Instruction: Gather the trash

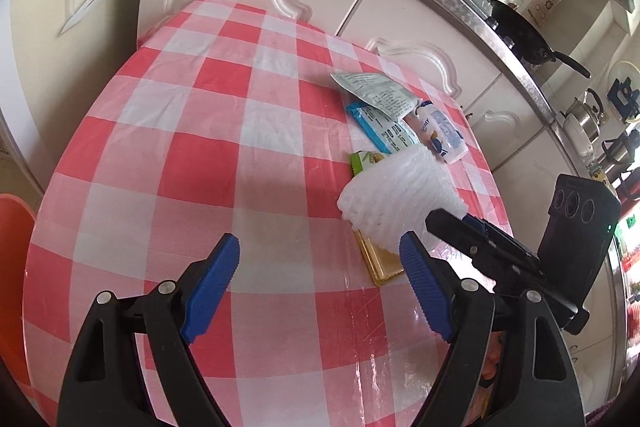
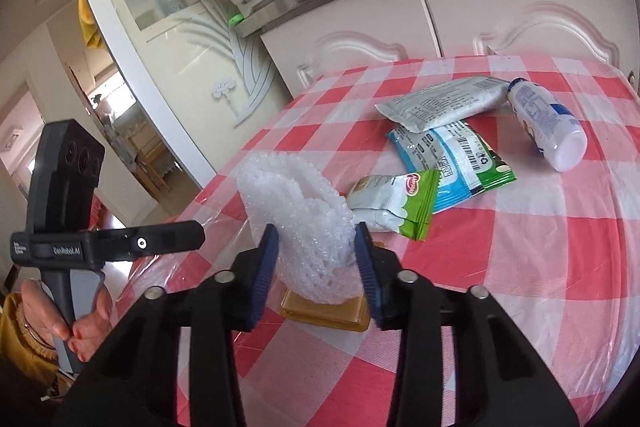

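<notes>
Through the left wrist view, my left hand-held gripper (image 1: 320, 263) hung spread and empty above the counter (image 1: 192, 147). In the right view, my right hand-held gripper (image 2: 316, 251) pinched the foam net (image 2: 304, 227) mid-body; it looked light, soft and crushable.

White foam net (image 2: 308, 227) standing on a flat amber tray (image 2: 324, 311); beyond lie three flattened wrappers (image 2: 448, 155) and a toppled white bottle (image 2: 548, 123).
</notes>
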Demonstrator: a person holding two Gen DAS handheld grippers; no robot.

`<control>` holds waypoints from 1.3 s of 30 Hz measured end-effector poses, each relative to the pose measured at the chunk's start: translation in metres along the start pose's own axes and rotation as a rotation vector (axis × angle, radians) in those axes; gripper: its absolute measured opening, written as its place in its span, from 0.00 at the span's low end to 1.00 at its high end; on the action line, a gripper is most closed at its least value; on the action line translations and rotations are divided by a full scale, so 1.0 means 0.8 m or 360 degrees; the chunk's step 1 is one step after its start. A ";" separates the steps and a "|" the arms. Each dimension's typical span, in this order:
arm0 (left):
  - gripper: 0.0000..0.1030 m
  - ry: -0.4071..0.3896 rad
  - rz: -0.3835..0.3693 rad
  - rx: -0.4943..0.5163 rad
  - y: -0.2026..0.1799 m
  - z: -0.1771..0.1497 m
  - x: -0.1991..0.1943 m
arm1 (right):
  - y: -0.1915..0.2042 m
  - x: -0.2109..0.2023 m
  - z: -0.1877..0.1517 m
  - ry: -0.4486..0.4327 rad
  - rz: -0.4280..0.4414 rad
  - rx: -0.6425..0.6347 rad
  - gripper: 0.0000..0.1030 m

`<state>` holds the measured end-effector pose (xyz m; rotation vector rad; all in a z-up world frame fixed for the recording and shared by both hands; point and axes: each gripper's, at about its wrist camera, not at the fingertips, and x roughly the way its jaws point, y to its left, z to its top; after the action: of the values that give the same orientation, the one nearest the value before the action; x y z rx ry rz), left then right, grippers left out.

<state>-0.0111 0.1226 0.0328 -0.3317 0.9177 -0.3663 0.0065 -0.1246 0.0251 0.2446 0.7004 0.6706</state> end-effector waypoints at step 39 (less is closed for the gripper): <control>0.63 -0.0004 0.0610 0.0294 -0.137 -0.029 0.105 | -0.098 -0.061 0.001 -0.0323 0.0296 0.0545 0.31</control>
<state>-0.0016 -0.0146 0.0076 0.0159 0.9148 -0.0952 0.0173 -0.2157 0.0177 0.6905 0.5985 0.6891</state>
